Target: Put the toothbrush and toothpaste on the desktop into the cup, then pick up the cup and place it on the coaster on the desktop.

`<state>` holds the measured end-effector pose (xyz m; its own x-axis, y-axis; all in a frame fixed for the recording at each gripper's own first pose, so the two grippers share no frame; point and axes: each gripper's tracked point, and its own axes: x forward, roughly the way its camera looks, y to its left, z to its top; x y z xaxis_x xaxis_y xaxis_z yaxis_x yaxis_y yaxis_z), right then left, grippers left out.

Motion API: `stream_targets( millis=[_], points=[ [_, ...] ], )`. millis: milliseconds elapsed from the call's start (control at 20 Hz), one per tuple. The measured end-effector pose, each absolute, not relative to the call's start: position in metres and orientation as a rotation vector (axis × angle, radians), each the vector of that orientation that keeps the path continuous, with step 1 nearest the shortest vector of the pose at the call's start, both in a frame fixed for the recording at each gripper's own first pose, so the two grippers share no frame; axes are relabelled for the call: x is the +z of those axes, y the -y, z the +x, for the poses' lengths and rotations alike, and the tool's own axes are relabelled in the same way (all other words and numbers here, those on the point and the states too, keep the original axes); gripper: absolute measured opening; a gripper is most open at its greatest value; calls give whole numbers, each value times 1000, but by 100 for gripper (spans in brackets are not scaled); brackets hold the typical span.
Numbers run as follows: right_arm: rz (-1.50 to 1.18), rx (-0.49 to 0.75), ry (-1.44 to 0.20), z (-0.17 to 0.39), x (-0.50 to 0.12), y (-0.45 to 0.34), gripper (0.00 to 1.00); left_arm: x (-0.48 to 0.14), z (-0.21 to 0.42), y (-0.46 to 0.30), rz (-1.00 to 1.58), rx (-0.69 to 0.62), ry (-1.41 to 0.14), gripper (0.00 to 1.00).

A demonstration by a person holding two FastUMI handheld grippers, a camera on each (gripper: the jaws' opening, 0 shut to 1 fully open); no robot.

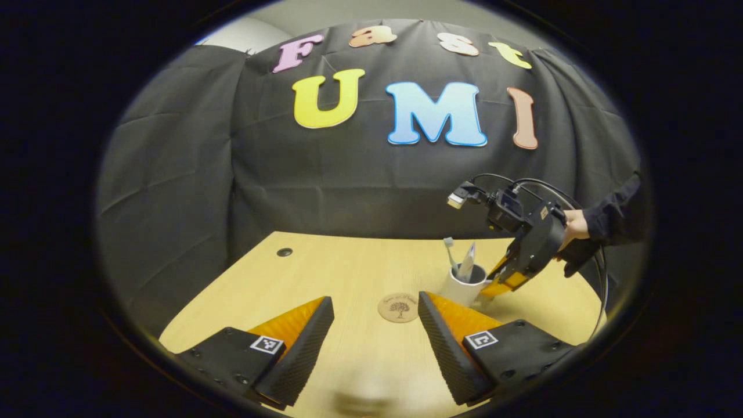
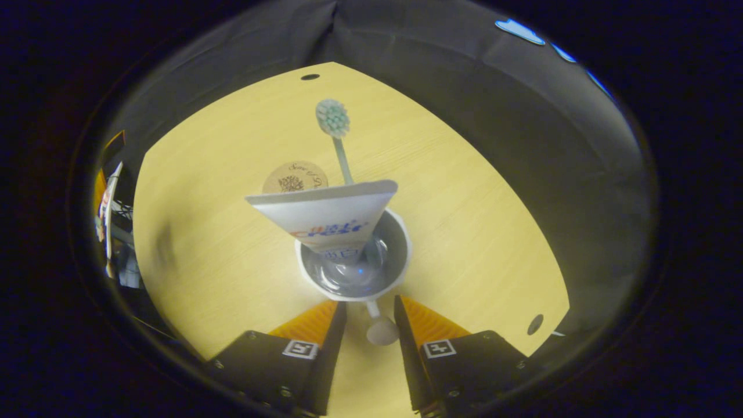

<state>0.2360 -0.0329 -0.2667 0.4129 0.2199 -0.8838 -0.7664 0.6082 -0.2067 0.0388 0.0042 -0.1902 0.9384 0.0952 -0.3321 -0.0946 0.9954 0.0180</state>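
A white cup (image 1: 460,288) stands on the wooden desktop (image 1: 348,267), holding the toothbrush (image 1: 449,248) and the toothpaste tube (image 1: 468,261). In the right gripper view I look down into the cup (image 2: 400,255); the toothpaste (image 2: 328,217) and the toothbrush (image 2: 333,119) lean out of it. My right gripper (image 2: 371,301) straddles the cup's handle (image 2: 381,331) with its jaws narrowly apart and a gap on the left side. From the left gripper view, the right gripper (image 1: 484,296) reaches the cup's right side. My left gripper (image 1: 375,299) is open and holds nothing, just before the round coaster (image 1: 398,307).
The coaster (image 2: 295,177) lies just beyond the cup on the desktop (image 2: 476,232). A person's hand (image 1: 573,227) and dark sleeve hold the right gripper. Small cable holes (image 1: 284,252) (image 2: 534,324) mark the desk. Black cloth walls close off the back.
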Motion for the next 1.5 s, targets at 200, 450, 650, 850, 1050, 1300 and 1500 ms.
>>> stream_targets(
  millis=[200,450,650,850,1050,1300,1500],
  points=[
    [-598,695,-993,230,-262,35,23,-194,39,-13,-13,117,-353,98],
    [-594,705,-993,228,-265,33,12,-195,38,-17,-20,126,-356,98],
    [-572,706,-996,222,-261,30,12,-194,37,-15,-19,126,-353,98],
    [-562,708,-998,218,-264,28,12,-192,36,-16,-20,126,-347,98],
    [-551,708,-996,213,-263,24,12,-193,35,-18,-24,128,-346,98],
    [-520,708,-984,209,-258,16,12,-192,34,-22,-21,129,-344,97],
    [-484,698,-965,209,-253,11,12,-193,32,-26,-23,129,-344,100]
  ],
)
